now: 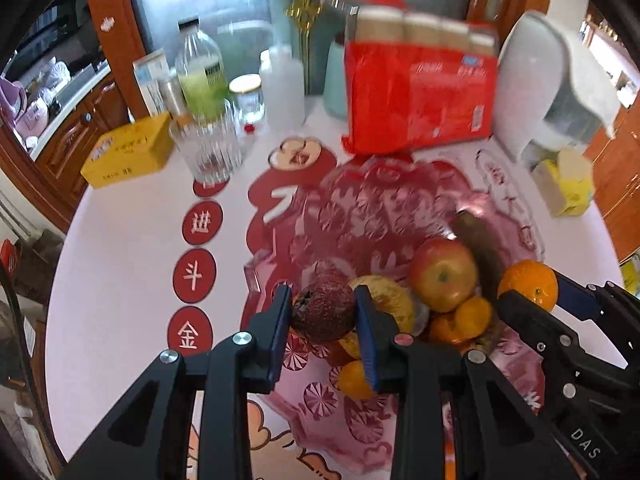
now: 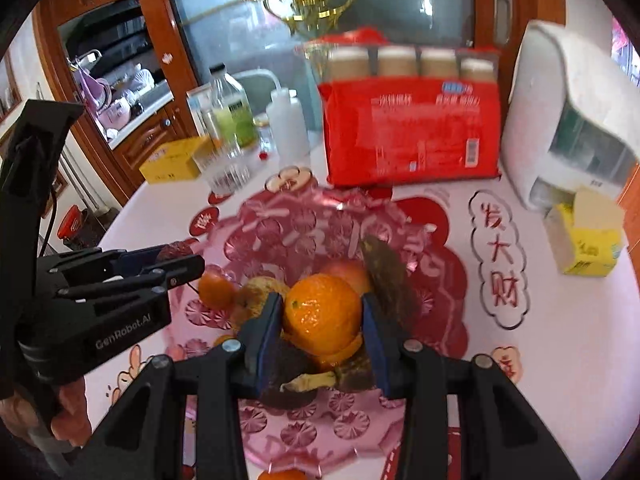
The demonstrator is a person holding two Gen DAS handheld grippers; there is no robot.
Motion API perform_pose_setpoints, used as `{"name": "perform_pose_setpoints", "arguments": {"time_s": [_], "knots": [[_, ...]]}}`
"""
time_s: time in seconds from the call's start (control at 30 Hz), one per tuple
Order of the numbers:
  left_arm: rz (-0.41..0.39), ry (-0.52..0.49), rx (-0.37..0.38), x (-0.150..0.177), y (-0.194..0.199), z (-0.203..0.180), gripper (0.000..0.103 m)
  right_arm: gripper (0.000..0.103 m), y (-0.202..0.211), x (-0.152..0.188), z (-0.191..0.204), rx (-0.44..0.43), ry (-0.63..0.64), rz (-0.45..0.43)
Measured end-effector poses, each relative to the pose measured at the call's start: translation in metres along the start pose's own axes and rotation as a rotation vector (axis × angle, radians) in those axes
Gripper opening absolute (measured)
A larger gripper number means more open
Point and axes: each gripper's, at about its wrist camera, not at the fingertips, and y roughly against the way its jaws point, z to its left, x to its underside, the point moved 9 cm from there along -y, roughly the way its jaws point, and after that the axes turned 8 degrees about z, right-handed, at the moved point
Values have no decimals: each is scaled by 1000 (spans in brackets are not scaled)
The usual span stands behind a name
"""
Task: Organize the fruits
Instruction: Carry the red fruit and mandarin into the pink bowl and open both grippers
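Left gripper [image 1: 323, 312], lower centre of the frame, is clamped on a dark red fruit [image 1: 324, 312]; right gripper [image 2: 322, 316] pinches an orange [image 2: 322, 314], both above the pink dish [image 1: 384, 200] on the counter [image 1: 120, 260]. Fruit already heaps at the dish's near side, around an apple [image 1: 442, 276]. A drop onto that pile risks rolling pieces over the rim, and the two grippers, close together, may collide.

Pink translucent fruit tray [image 2: 304, 232] bears a pinwheel pattern. Table [image 1: 132, 240] is white with red discs and white characters. Tangerine [image 2: 322, 314] is orange; dark red fruit [image 1: 324, 312] is wrinkled. Pack [image 2: 412, 136] is red.
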Motion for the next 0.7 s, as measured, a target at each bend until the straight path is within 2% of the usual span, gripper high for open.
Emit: {"name": "perform_pose_setpoints", "arguments": {"time_s": [0.17,0.23,0.33,0.4,0.53,0.7], "knots": [[45,15,-23,4,-23,2,31,41,-24,5,0,-2,2,35],[44,24,-21,4,-23,1,38,41,-29,8,0,-17,1,51],[19,34,-30,3,-15,1,73,41,-31,11,0,-29,-2,65],[-6,42,-35,3,-5,3,83,42,-24,11,-1,-36,-6,48],[-23,62,-6,2,13,5,85,49,-2,5,-2,-38,-8,-5],[-42,77,19,6,40,6,85,49,30,1,-5,-35,-13,-56]]}}
